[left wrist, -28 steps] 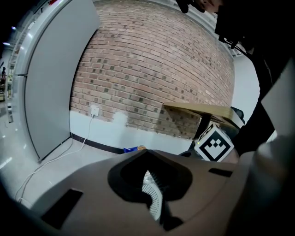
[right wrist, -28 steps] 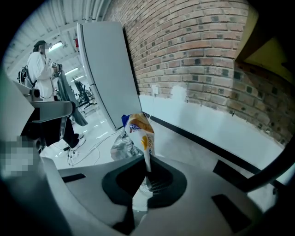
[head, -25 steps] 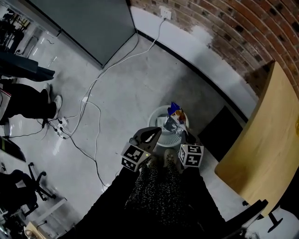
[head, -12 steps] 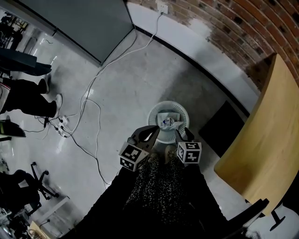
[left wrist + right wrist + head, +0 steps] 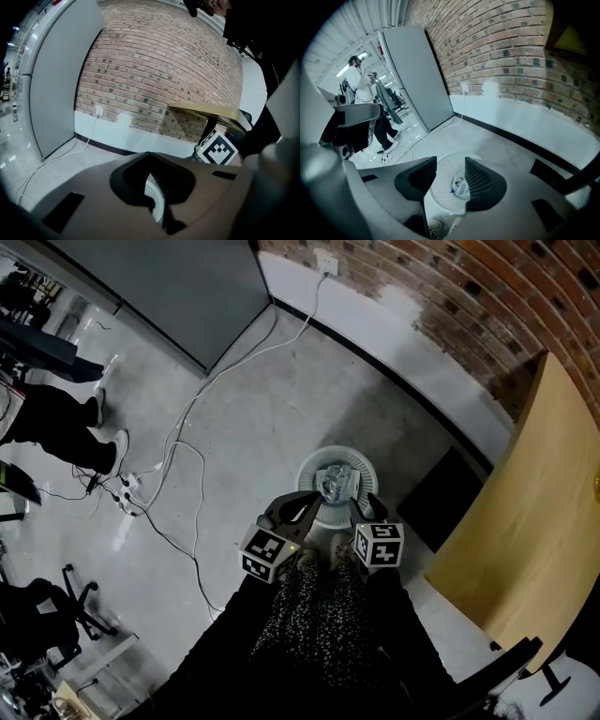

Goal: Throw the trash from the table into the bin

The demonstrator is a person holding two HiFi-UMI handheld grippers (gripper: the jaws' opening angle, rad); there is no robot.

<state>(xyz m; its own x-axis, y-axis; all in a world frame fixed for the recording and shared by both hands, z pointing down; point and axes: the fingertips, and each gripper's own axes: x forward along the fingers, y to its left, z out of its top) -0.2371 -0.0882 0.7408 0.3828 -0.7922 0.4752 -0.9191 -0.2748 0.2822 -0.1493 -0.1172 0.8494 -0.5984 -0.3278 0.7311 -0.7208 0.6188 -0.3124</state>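
Logged crumpled silvery wrapper with blue print [image 5: 334, 486] lying inside round white mesh bin [image 5: 314, 463] on floor. Above bin's near rim: right gripper [image 5: 364, 510], jaws just been opening, now apart, nothing between them. Over bin's near-left rim: left gripper [image 5: 302, 509], jaws closed together, empty. Right of bin, not touching it: light wooden table [image 5: 544, 521]
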